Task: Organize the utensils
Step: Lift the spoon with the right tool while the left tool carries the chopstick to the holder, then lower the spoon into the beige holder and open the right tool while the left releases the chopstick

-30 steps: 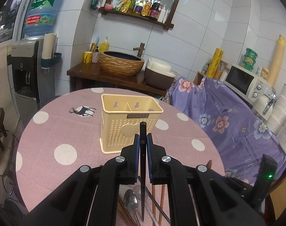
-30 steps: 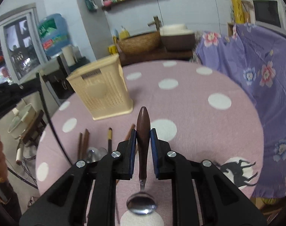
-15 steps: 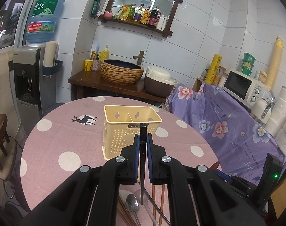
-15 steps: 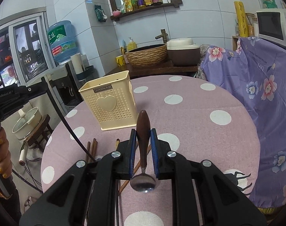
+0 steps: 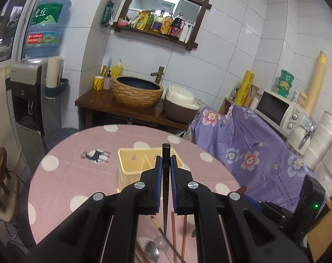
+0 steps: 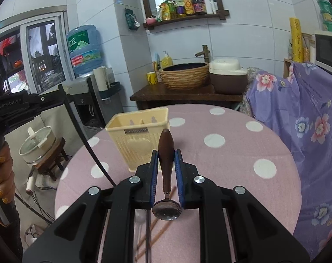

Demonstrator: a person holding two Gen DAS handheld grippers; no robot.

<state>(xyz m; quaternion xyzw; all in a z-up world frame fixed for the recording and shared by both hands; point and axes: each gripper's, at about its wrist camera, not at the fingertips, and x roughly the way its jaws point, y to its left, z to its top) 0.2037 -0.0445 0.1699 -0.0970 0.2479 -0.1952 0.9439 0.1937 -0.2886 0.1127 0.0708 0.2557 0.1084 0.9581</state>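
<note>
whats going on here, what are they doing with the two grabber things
A person is sorting utensils with a handheld gripper in each hand. The left gripper is clamped on a thin black chopstick, the right gripper on a wooden-handled spoon, bowl end toward the camera. Both are held above the pink polka-dot table, facing the cream utensil holder, which looks empty from here. More chopsticks and spoons lie on the table below.

Left gripper (image 5: 166,164): jaws closed tight, clamping black chopstick (image 5: 165,188), held level, raised. Right gripper (image 6: 166,160): jaws closed on wooden spoon handle (image 6: 166,151), bowl end toward camera. Person's hand (image 6: 0,175) on left gripper's grip, gold-painted nails
</note>
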